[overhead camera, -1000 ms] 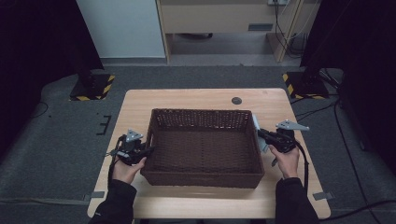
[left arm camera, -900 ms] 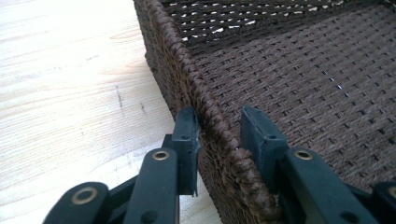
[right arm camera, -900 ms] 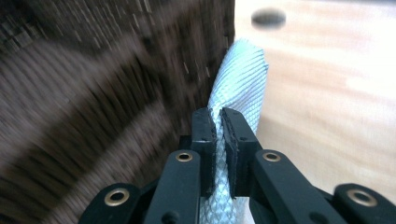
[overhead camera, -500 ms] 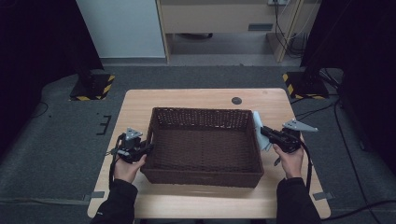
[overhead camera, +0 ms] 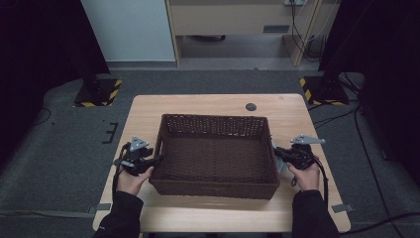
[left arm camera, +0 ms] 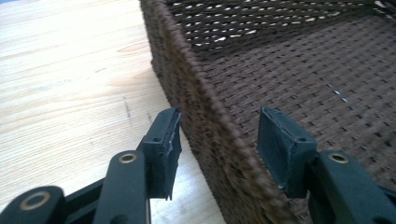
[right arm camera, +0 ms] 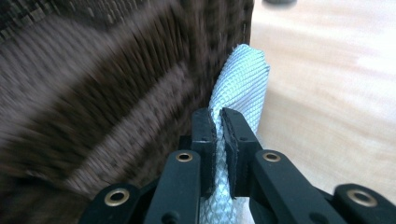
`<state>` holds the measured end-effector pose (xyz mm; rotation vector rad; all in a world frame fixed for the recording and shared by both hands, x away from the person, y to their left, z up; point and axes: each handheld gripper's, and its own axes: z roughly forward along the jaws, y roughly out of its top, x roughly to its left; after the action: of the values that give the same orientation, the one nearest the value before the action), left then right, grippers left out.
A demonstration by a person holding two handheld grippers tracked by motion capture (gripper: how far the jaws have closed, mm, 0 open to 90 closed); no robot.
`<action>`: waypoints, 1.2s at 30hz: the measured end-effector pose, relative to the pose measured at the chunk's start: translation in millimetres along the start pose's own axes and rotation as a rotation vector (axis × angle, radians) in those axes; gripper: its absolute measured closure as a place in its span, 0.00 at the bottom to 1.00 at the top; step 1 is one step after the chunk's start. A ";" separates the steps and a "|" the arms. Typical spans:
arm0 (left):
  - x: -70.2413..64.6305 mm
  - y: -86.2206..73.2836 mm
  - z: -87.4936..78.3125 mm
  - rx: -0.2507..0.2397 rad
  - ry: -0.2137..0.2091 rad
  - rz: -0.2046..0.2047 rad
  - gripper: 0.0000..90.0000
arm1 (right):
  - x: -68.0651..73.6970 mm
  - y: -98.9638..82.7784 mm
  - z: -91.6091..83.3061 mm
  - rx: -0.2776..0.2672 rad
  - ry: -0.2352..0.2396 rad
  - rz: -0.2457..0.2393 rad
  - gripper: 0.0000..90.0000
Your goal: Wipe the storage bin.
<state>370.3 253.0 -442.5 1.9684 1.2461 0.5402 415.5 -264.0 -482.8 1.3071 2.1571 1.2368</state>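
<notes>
Your left gripper sits at the left wall of the brown woven basket in the high view, and your right gripper sits at the right wall, with pale cloth between it and the wicker. Basket stands mid-table on the light wooden table; 1 small dark disc lies beyond it.

Left gripper view: your left gripper straddles the basket's rim, 1 jaw outside, 1 inside. Jaws have just been opening; the pads stand clear of the wicker on both sides.

Right gripper view: your right gripper is pressed together on a fold of light blue-grey woven cloth, which lies against the basket's outer wall. Basket is motion-blurred.
</notes>
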 end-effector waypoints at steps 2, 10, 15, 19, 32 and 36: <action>-0.3 -0.7 -1.2 0.002 -0.006 0.002 0.53 | 1.0 6.0 -12.0 -0.082 0.013 0.002 0.94; -1.0 -8.1 -1.4 0.032 -0.064 -0.005 0.65 | 7.7 10.4 -40.9 -0.201 0.054 0.000 0.94; -3.4 -7.5 -1.7 0.027 -0.034 -0.027 0.70 | 1.6 -0.9 -21.9 -0.082 0.024 0.016 0.94; -5.3 -7.4 -1.6 0.010 -0.010 -0.027 0.75 | 1.4 -8.4 -5.1 0.036 0.007 0.005 0.94; -2.7 -2.6 4.2 0.004 0.013 -0.035 0.76 | 14.6 16.1 -40.3 -0.216 0.063 -0.023 0.94; -1.3 -1.6 5.6 0.000 0.017 -0.036 0.75 | 12.1 9.4 -27.5 -0.135 0.047 -0.029 0.94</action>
<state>372.6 250.3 -447.3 1.9414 1.2893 0.5405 396.5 -265.9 -457.8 1.1994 2.0761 1.3881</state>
